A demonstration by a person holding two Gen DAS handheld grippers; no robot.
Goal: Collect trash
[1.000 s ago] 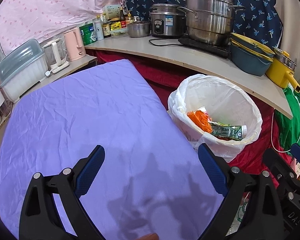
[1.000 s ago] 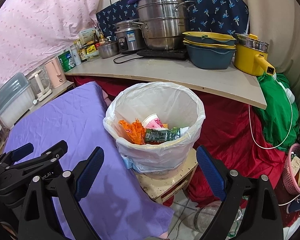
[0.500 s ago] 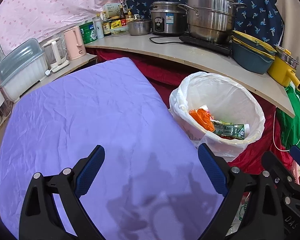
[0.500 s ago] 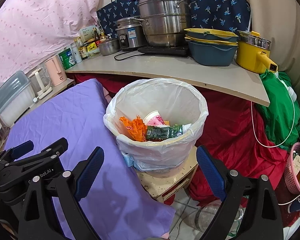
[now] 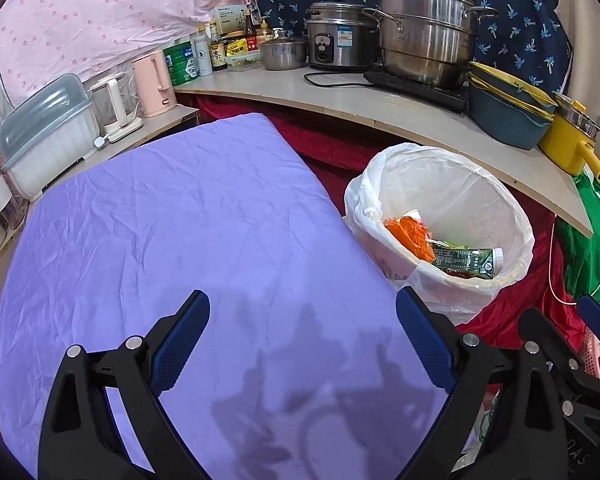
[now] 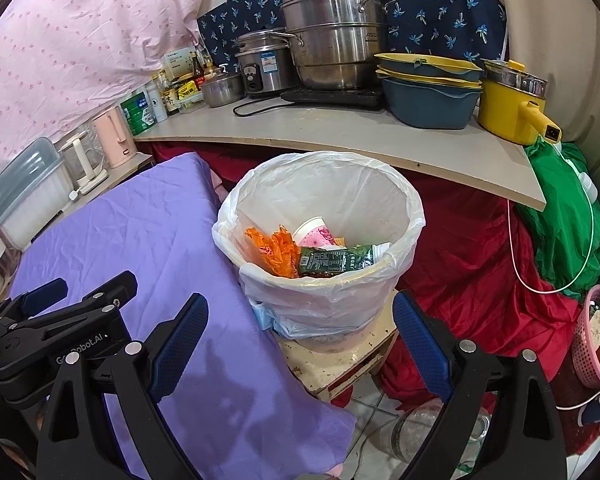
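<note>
Apparently the collecting is about finished: the white-lined round plastic bin at twelve o'clock holds an orange wrapper and green carton, the purple-clothed table looks bare (what I see), both left fingers and right fingers spread, empty; next, hunt remaining litter

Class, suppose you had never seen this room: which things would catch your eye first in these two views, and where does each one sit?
The purple cloth fills the left, spread flat and bare. Right of its edge stands the white-lined bin on a low stool, with an orange wrapper and a green carton inside. Behind, big steel pots tower on the counter, and both hand-held grippers, left and right, gape open and empty in front.
</note>
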